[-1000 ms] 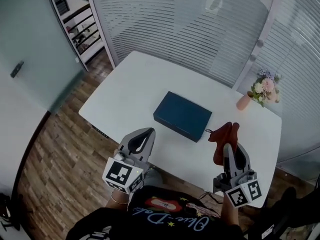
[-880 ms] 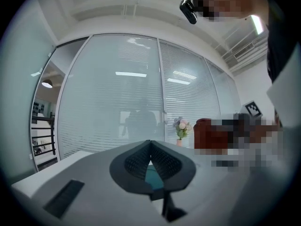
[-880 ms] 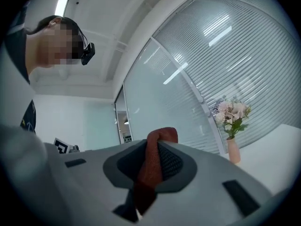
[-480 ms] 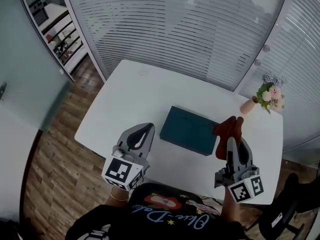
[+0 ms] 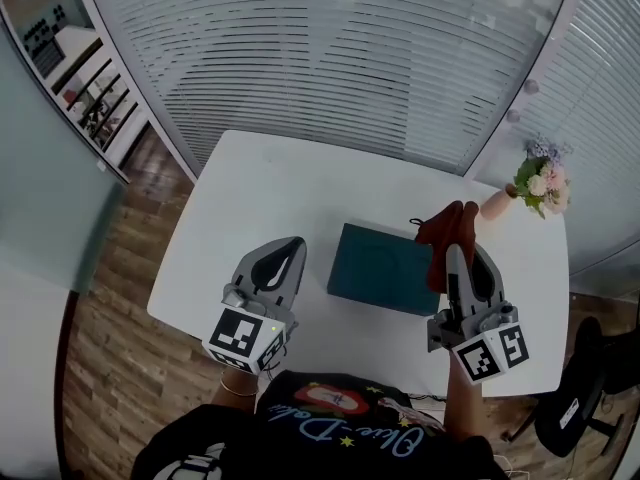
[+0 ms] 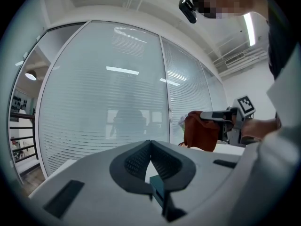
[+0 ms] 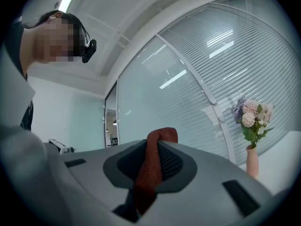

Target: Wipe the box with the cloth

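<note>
A dark teal box [image 5: 380, 268] lies flat in the middle of the white table [image 5: 270, 188]. My right gripper [image 5: 455, 246] is shut on a rust-red cloth [image 5: 447, 236], which hangs over the box's right end. In the right gripper view the cloth [image 7: 154, 166] is pinched between the pads and bulges above them. My left gripper [image 5: 290, 245] hovers just left of the box, shut with nothing in it. In the left gripper view a sliver of the box [image 6: 157, 188] shows below the closed tips [image 6: 150, 143], and the cloth [image 6: 200, 131] appears to the right.
A small vase of flowers [image 5: 535, 183] stands at the table's far right corner and shows in the right gripper view [image 7: 251, 121]. Glass walls with blinds [image 5: 350, 58] rise behind the table. A dark chair [image 5: 580, 388] sits off the table's right front corner.
My right gripper has carried the cloth forward, from the box's near right side to above its right end. The left gripper has kept its place beside the box.
</note>
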The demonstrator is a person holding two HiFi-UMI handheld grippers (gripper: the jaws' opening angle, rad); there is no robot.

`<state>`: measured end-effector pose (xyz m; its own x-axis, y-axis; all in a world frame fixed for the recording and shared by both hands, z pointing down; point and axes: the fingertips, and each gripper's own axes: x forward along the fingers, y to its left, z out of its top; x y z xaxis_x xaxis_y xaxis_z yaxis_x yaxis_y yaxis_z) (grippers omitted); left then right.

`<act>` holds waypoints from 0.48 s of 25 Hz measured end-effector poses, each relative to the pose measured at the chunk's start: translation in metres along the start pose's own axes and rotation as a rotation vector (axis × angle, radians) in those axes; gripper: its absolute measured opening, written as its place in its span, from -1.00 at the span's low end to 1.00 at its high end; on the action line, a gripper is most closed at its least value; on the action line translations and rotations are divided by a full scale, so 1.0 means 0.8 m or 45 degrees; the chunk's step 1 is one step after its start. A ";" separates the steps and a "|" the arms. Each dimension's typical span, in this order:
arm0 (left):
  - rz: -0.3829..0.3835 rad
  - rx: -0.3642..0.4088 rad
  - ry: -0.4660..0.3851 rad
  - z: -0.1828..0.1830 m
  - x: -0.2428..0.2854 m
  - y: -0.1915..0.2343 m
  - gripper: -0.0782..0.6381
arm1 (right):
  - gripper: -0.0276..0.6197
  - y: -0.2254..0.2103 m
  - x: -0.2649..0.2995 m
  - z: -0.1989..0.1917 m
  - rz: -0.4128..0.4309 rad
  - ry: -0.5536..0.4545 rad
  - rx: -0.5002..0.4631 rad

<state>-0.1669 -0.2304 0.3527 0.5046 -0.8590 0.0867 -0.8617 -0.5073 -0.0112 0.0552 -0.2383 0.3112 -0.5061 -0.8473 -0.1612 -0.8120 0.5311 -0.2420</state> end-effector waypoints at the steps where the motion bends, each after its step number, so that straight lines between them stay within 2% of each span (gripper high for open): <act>1: -0.009 -0.004 0.002 -0.002 0.003 0.003 -0.77 | -0.73 0.000 0.010 -0.002 0.001 0.007 -0.022; 5: -0.045 -0.021 0.013 -0.012 0.018 0.015 -0.77 | -0.73 -0.001 0.051 -0.023 -0.014 0.067 -0.148; 8: -0.090 -0.027 0.018 -0.017 0.025 0.016 -0.77 | -0.73 -0.004 0.080 -0.051 -0.044 0.172 -0.277; 12: -0.098 -0.062 0.012 -0.020 0.030 0.021 -0.77 | -0.73 -0.001 0.119 -0.098 -0.049 0.363 -0.568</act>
<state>-0.1699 -0.2586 0.3707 0.5694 -0.8166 0.0946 -0.8219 -0.5679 0.0443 -0.0152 -0.3199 0.3712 -0.4817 -0.8679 0.1212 -0.8450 0.4967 0.1982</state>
